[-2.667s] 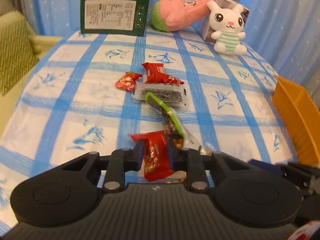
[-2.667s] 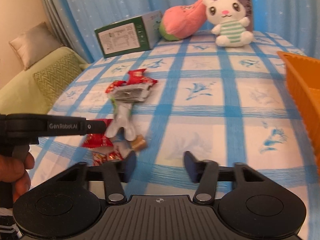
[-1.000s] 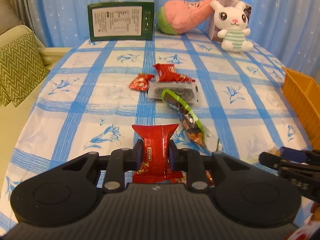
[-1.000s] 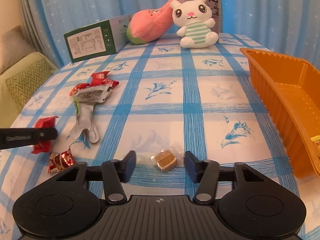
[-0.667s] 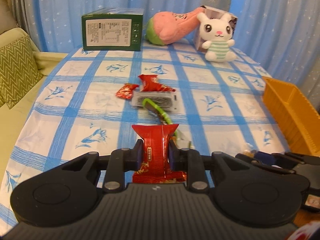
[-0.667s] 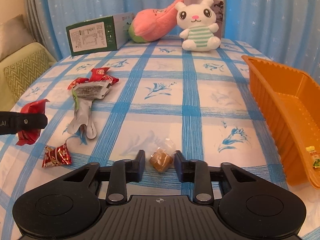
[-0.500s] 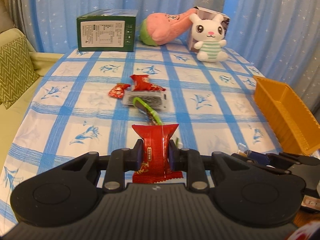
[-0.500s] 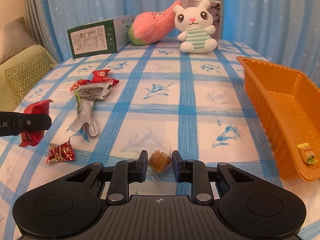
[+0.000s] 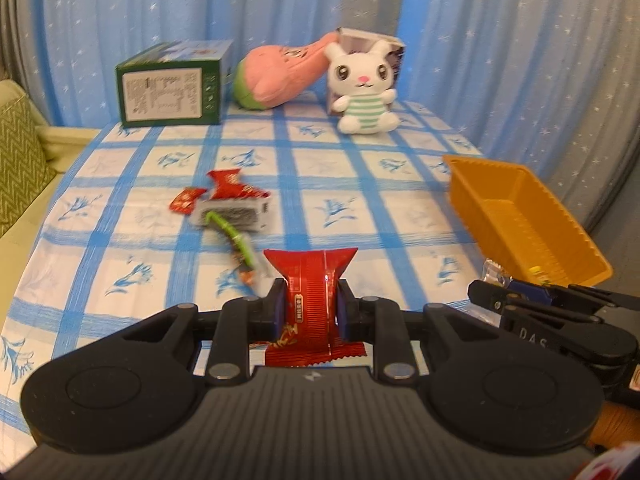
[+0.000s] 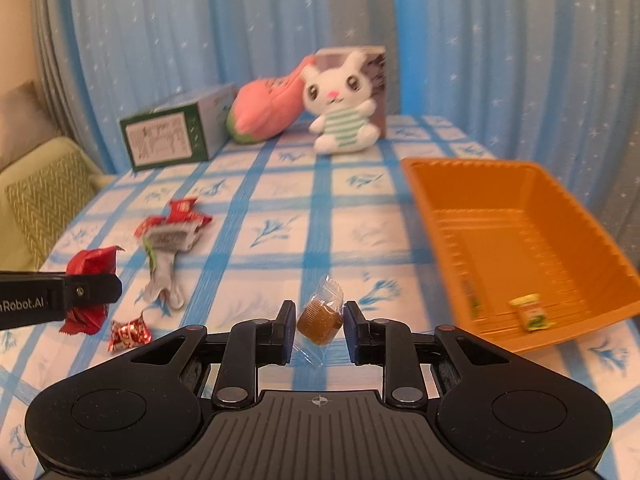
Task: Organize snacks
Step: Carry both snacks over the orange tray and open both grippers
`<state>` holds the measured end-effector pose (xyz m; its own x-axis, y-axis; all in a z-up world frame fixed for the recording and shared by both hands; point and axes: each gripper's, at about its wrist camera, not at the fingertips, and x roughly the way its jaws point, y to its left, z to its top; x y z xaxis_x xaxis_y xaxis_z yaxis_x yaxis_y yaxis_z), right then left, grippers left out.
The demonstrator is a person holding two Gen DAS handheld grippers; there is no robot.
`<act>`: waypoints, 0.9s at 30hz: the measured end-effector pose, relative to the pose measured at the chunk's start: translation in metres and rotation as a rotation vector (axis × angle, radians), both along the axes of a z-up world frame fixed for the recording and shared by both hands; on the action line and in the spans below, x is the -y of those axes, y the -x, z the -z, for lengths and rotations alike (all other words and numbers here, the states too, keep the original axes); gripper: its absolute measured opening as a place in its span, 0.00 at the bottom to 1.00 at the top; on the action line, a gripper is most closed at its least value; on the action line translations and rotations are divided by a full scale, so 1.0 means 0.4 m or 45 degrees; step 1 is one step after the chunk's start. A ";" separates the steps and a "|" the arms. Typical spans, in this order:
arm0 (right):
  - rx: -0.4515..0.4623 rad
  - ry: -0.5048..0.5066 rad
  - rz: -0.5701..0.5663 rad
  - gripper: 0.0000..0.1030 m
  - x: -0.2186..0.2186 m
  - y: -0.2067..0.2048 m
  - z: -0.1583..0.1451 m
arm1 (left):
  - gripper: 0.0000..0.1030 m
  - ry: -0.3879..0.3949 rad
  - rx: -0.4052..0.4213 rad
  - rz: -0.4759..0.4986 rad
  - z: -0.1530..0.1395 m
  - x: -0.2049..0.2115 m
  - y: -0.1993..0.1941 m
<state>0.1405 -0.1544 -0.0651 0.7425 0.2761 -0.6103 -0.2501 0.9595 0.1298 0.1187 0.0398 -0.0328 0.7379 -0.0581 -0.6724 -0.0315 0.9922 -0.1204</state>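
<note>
My left gripper [image 9: 310,306] is shut on a red snack packet [image 9: 311,280] and holds it above the table. It shows from the side in the right wrist view [image 10: 90,292]. My right gripper [image 10: 320,322] is shut on a brown candy in a clear wrapper [image 10: 322,316], lifted off the cloth. The orange basket [image 10: 416,184] stands at the right and holds a small yellow-green packet [image 10: 530,312]. A pile of loose snacks [image 9: 232,210] lies on the left half of the table. A small red candy [image 10: 130,332] lies near the front.
A green box [image 9: 172,88], a pink plush [image 9: 280,72] and a white rabbit plush [image 9: 366,88] stand along the far edge. A blue checked cloth [image 10: 360,236] covers the table. A green sofa cushion [image 10: 44,200] is at the left.
Both grippers have risen and swung toward the basket with their snacks. The right gripper closed on the brown candy and lifted it off the table.
</note>
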 end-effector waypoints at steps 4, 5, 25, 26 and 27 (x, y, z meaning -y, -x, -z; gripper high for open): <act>0.028 -0.013 0.041 0.25 0.055 0.016 -0.039 | 0.22 0.009 0.019 0.032 -0.031 0.047 0.002; 0.035 -0.017 0.052 0.25 0.071 0.020 -0.047 | 0.22 0.010 0.024 0.043 -0.038 0.060 0.001; 0.004 -0.049 0.226 0.25 0.416 -0.054 -0.138 | 0.22 0.076 0.019 0.303 -0.081 0.386 -0.122; -0.001 -0.050 0.228 0.25 0.427 -0.061 -0.137 | 0.22 0.077 0.014 0.312 -0.078 0.400 -0.132; -0.007 -0.051 0.229 0.25 0.438 -0.068 -0.136 | 0.22 0.077 0.011 0.319 -0.076 0.412 -0.140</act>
<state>0.1676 -0.3296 -0.0108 0.7786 0.1632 -0.6060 -0.0739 0.9827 0.1697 0.1749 -0.1251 -0.0026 0.7010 -0.2797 -0.6560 0.2154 0.9600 -0.1791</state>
